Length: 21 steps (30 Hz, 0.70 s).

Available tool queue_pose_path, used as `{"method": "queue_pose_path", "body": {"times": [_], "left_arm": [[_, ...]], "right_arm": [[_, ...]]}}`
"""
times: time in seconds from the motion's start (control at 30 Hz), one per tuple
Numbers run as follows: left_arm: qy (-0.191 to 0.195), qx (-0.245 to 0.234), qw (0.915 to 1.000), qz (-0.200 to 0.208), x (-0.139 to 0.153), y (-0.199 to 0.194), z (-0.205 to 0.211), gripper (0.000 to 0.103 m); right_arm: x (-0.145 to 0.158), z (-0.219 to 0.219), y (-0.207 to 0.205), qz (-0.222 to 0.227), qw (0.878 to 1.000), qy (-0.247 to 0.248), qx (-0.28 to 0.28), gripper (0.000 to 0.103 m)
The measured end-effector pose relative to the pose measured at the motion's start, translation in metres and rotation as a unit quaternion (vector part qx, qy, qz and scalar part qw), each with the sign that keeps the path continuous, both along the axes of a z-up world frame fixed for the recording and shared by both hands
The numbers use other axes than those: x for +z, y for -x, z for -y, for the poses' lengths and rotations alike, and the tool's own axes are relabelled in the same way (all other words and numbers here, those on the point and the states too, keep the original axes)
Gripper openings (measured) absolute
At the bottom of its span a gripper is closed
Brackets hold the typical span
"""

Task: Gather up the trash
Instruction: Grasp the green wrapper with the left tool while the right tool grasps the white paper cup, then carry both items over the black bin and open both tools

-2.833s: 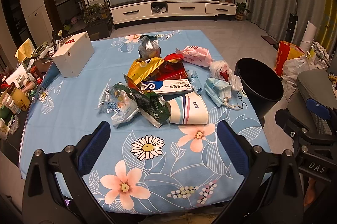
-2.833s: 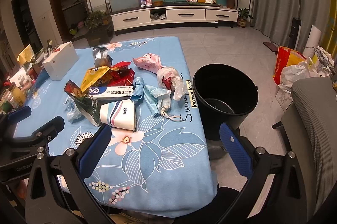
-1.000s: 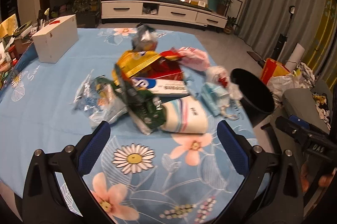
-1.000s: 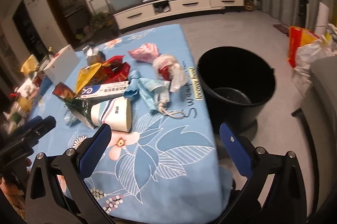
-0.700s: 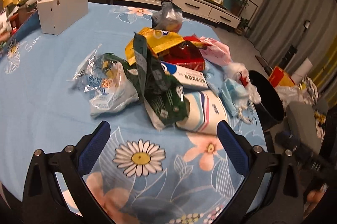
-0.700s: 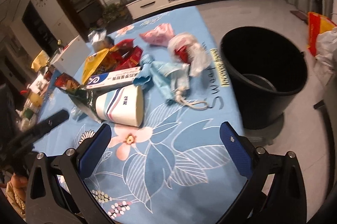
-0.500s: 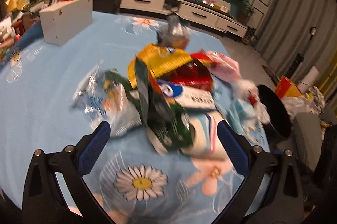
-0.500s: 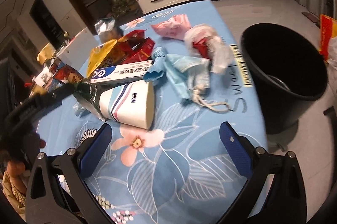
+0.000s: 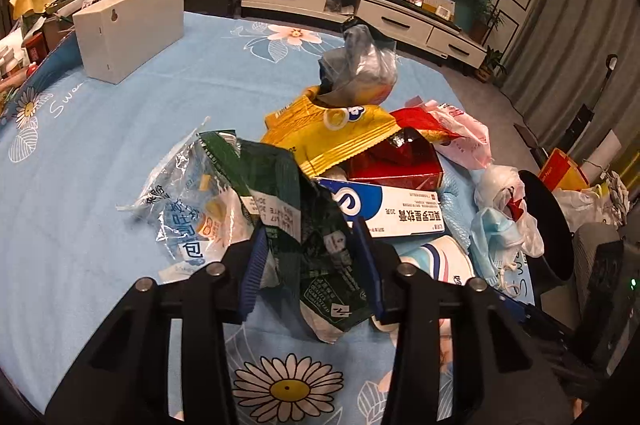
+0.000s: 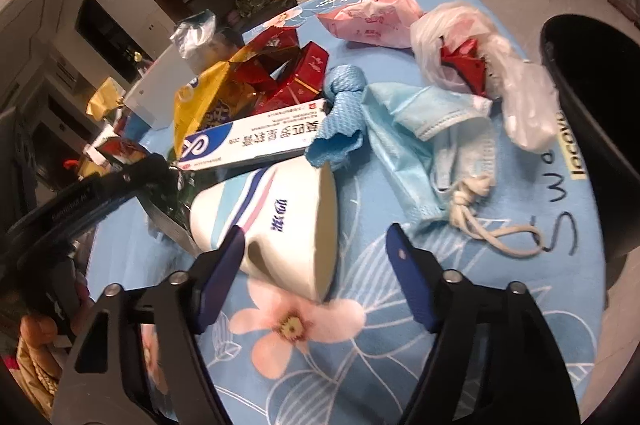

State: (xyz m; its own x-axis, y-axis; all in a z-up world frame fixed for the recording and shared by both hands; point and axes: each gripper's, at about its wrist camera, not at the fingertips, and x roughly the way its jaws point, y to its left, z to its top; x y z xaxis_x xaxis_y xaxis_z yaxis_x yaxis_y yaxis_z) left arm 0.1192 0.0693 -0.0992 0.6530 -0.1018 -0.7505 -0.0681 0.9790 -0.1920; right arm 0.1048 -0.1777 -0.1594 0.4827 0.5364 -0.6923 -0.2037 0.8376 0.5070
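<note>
Floral tablecloth (image 9: 100, 145): left hand-held gripper (image 9: 310, 265) clamps green wrapper (image 9: 304, 225); right hand-held gripper (image 10: 316, 265) gapes around paper cup (image 10: 276, 221).

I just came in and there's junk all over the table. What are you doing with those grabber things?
I'm picking up trash. The left gripper has closed on the green wrapper in the pile on the blue flowered tablecloth. The right gripper is open around the paper cup lying on its side, not squeezing it yet. The black bin waits beside the table.
</note>
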Motion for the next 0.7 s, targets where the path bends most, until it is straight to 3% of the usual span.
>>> {"method": "queue_pose_path", "body": {"times": [0.07,0.13,0.2,0.37,0.5,0.7], "left_arm": [[-0.001,-0.008,1.0,0.002,0.001,0.001,0.001,0.039],[0.002,-0.014,0.9999,0.003,0.001,0.003,0.002,0.037],[0.004,-0.017,0.9998,0.003,0.003,0.004,0.003,0.037],[0.008,-0.024,0.9996,0.01,0.011,0.016,0.003,0.037],[0.008,-0.034,0.9992,0.02,0.023,0.03,0.005,0.036],[0.007,-0.054,0.9967,0.059,0.054,0.053,0.015,0.036]], "right_arm": [[-0.002,-0.001,-0.001,-0.003,1.0,-0.003,0.004,0.064],[-0.003,-0.003,-0.004,-0.007,1.0,-0.021,0.013,0.053],[-0.001,-0.004,-0.003,-0.006,0.999,-0.036,0.019,0.036],[0.011,-0.004,0.009,0.007,0.998,-0.052,0.032,0.016],[0.033,-0.006,0.024,0.032,0.997,-0.051,0.042,0.005],[0.071,0.008,0.054,0.088,0.996,-0.02,0.02,0.004]]}}
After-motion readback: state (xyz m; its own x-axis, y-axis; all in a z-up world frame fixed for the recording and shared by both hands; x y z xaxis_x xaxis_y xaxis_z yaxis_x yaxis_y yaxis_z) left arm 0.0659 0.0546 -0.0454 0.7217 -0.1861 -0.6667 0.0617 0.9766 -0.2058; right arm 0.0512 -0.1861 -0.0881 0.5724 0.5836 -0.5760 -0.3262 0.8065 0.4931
